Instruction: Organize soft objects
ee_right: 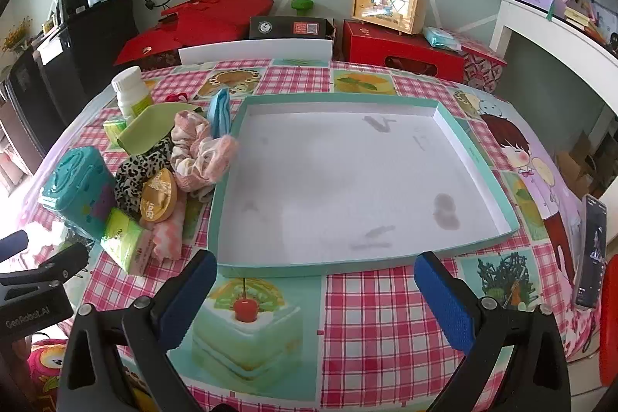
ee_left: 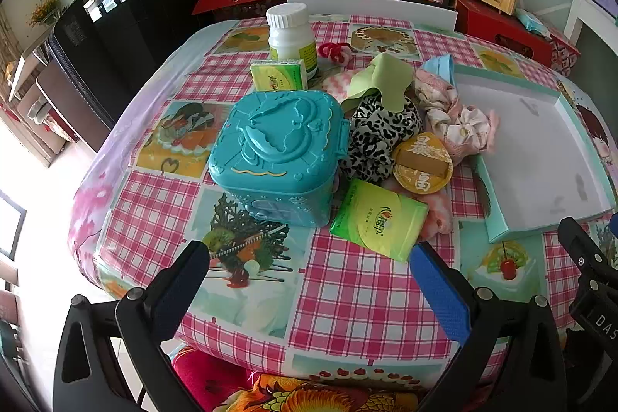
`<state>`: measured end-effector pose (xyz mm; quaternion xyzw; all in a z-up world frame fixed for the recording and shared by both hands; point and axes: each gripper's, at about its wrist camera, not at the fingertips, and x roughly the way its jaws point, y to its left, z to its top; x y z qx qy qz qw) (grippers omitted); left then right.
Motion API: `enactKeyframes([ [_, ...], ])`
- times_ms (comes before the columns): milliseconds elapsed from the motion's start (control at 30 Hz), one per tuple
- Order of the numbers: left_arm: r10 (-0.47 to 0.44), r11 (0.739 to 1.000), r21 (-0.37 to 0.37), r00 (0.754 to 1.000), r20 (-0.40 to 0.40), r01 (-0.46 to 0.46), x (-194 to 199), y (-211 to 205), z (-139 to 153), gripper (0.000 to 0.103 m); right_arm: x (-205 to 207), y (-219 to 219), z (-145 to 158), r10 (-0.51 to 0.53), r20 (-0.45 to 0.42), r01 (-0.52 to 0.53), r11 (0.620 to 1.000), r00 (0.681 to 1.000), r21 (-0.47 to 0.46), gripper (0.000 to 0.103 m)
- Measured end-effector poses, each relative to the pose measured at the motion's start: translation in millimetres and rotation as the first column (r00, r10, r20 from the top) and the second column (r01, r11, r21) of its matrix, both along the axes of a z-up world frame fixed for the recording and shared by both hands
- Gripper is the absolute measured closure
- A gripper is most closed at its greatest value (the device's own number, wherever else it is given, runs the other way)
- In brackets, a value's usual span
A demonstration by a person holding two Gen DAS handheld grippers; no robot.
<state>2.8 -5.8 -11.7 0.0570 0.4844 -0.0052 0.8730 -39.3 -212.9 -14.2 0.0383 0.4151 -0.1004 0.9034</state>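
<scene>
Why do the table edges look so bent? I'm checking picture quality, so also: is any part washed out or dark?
Left wrist view: fisheye bends the table into a dome; daylight washes out the floor at far left; corners are black.
Right wrist view: same bending curves the tray rim; its white floor looks pale but the grey smudges still read; a small washed-out patch sits at the left edge.

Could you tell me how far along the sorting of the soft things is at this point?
Nothing looks done: the teal tray holds nothing. Nothing is in hand; the left gripper and right gripper are open. Left: the leopard scrunchie, pink scrunchie and green cloth.
</scene>
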Motion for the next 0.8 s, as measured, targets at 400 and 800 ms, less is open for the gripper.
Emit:
enactKeyframes([
  [400, 0.014, 1.000, -0.011, 1.000, -0.009, -0.014, 1.0, 2.9, -1.1, 0.000, -0.2, 0.0, -0.3, 0.001, 0.000, -0.001, 1.000, 1.000, 0.001, 0.000],
  [800, 0.028, 0.999, -0.024, 0.999, -0.023, -0.029, 1.3, 2.3, -3.0, 0.000, -0.2, 0.2, -0.5, 0.000, -0.001, 0.000, 1.000, 1.000, 0.000, 0.000],
])
